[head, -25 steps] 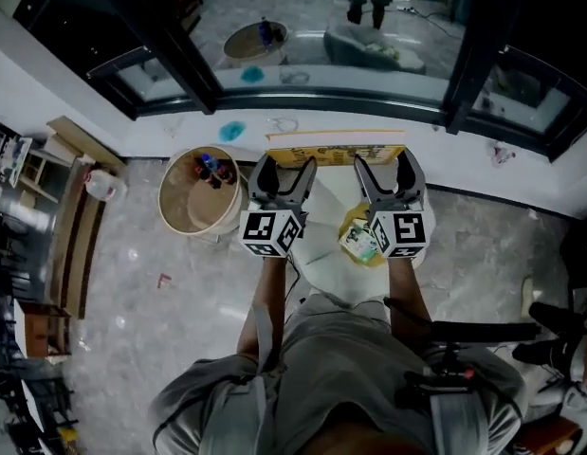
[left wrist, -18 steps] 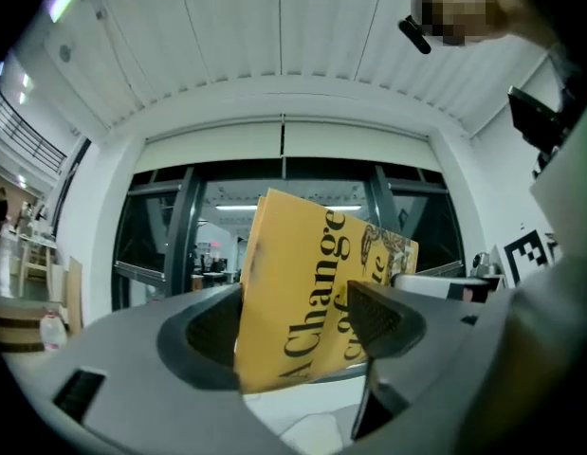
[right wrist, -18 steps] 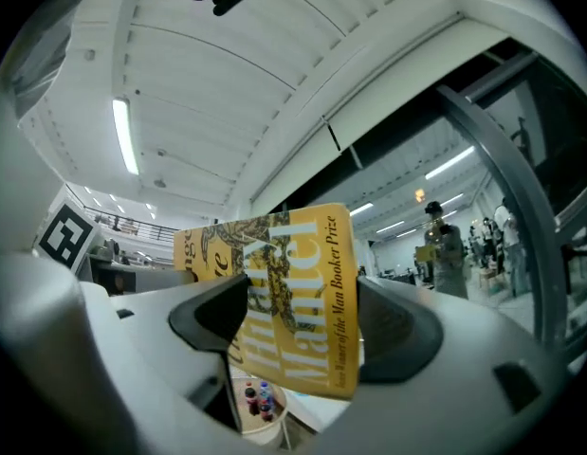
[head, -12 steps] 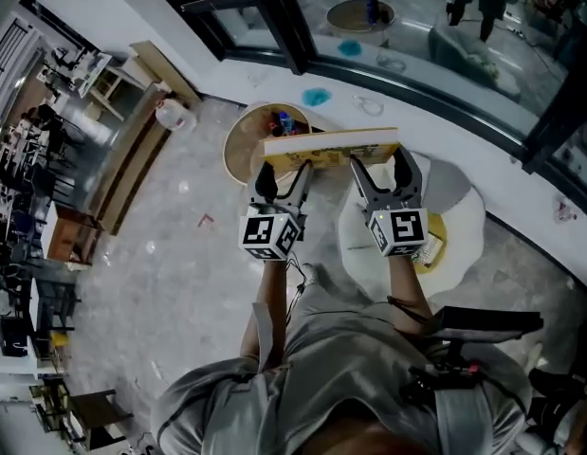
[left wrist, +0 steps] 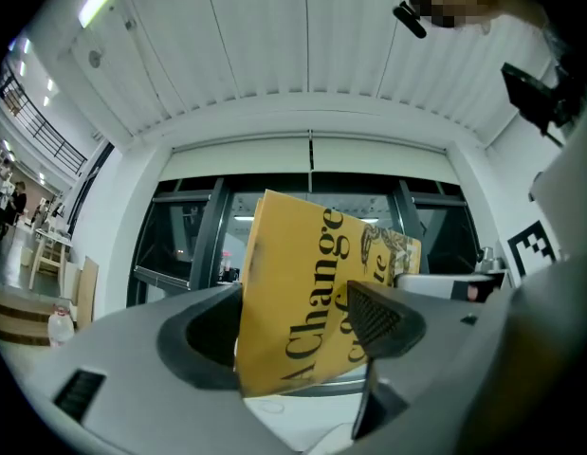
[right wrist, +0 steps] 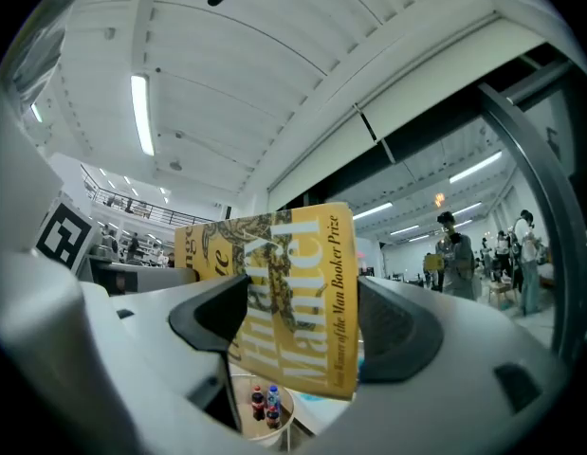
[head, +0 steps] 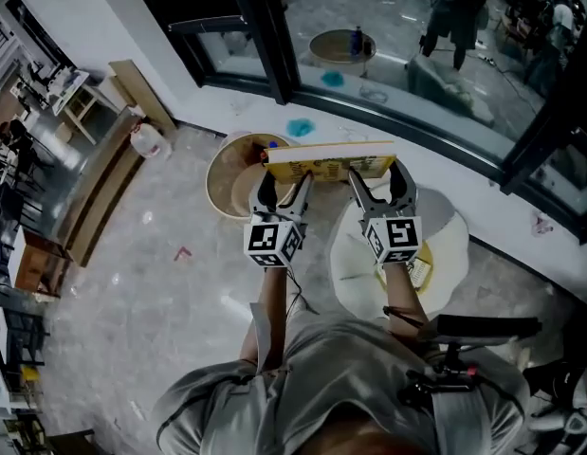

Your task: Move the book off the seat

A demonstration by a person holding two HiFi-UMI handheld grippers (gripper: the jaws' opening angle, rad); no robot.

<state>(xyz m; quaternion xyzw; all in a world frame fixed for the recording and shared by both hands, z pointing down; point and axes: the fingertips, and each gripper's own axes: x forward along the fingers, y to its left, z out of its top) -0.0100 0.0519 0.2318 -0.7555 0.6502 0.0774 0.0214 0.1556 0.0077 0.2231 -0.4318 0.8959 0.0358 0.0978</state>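
Book [head: 331, 157] hung lifted clear of the white seat [head: 449, 240], clamped between left gripper [head: 284, 181] and right gripper [head: 378, 176]. Setting it down was left to do.

Flat yellow book [head: 331, 166] swung left from above the middle of the round white seat [head: 445, 240], its left half now past the seat's left edge, left gripper [head: 281, 190] clear of the seat, right gripper [head: 380, 183] over the seat's left part only.
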